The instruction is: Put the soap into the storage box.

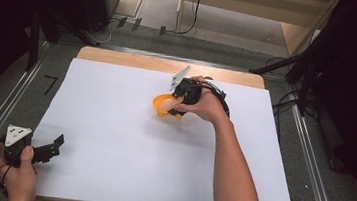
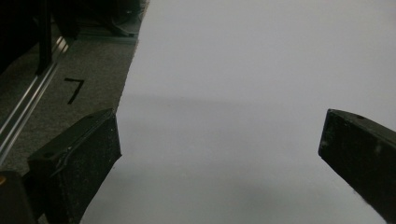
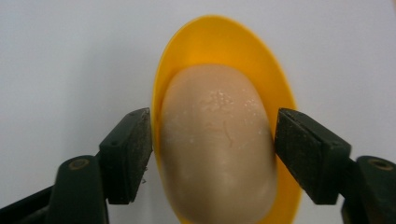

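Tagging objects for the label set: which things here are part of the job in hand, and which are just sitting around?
In the job:
- beige oval lump, between the right claw jaws
- orange bowl under it
- white sheet as work surface

Lying about:
- left claw, open, idle at the sheet's near left edge
- black mark on the grey floor
- cables beyond the table

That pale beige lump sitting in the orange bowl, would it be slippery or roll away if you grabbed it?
The beige lump is smooth and egg-shaped, so it would probably roll on the white sheet; the orange bowl likely keeps it in. Its matte, finely speckled skin suggests a fair grip. The right gripper brackets its rounded sides, so it might squirt out.
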Tool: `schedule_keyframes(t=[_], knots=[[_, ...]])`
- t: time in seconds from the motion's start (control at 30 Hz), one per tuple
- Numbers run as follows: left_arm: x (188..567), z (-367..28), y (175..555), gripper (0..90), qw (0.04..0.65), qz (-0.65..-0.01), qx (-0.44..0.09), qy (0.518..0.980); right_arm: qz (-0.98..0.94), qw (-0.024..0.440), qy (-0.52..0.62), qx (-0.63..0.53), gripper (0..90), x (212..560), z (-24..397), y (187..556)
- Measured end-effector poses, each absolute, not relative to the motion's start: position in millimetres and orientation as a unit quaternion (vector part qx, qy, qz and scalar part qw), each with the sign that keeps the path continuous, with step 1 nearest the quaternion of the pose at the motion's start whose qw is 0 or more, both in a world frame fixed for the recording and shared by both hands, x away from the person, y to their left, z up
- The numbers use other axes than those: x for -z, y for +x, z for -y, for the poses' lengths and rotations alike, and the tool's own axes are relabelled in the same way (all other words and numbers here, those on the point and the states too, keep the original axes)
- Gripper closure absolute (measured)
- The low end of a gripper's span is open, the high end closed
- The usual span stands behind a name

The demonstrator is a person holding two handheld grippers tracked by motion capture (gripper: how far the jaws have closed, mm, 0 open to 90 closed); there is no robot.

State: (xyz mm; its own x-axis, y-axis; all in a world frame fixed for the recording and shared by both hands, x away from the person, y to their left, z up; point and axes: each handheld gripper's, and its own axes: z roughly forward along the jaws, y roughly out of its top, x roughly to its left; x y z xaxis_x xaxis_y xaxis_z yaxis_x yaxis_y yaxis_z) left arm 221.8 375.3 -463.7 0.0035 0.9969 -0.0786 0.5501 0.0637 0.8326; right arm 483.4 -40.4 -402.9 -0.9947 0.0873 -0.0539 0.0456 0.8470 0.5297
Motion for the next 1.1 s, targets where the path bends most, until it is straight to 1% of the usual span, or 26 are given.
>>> schedule_keyframes(t=[0.27,0.43,0.47,0.57,0.67,0.73,0.77,0.9,1.03,1.1], knots=[[463.8,-375.6,221.8,0.0,0.361,-0.635,-0.310,0.609,-0.952,0.046,0.064,-0.295,30.5,397.5,52.4,480.2],[463.8,-375.4,222.0,0.0,0.361,-0.635,-0.310,0.609,-0.940,0.022,0.121,-0.317,29.5,397.8,68.8,474.4],[463.8,-375.4,222.0,0.0,0.361,-0.635,-0.310,0.609,-0.939,0.026,0.128,-0.318,29.0,398.0,72.3,472.8],[463.7,-375.3,222.2,0.0,0.360,-0.635,-0.309,0.610,-0.935,0.025,0.155,-0.318,22.7,399.4,82.9,467.3],[463.8,-375.2,222.1,0.0,0.360,-0.635,-0.310,0.609,-0.928,0.046,0.183,-0.320,18.6,403.9,93.8,458.2],[463.8,-375.4,221.8,0.0,0.361,-0.635,-0.310,0.609,-0.925,0.054,0.198,-0.321,16.6,407.4,100.3,453.5],[463.7,-375.6,221.7,0.0,0.361,-0.634,-0.310,0.610,-0.922,0.054,0.208,-0.321,14.0,410.2,104.8,450.1],[463.8,-375.4,222.0,0.0,0.361,-0.635,-0.310,0.609,-0.914,0.056,0.235,-0.325,13.1,416.4,118.9,439.0],[463.9,-375.4,222.1,0.0,0.361,-0.636,-0.309,0.608,-0.893,0.076,0.287,-0.340,6.3,420.9,135.1,421.6],[463.8,-375.4,222.1,0.0,0.361,-0.635,-0.309,0.609,-0.881,0.072,0.308,-0.352,4.6,423.8,143.7,413.4]])
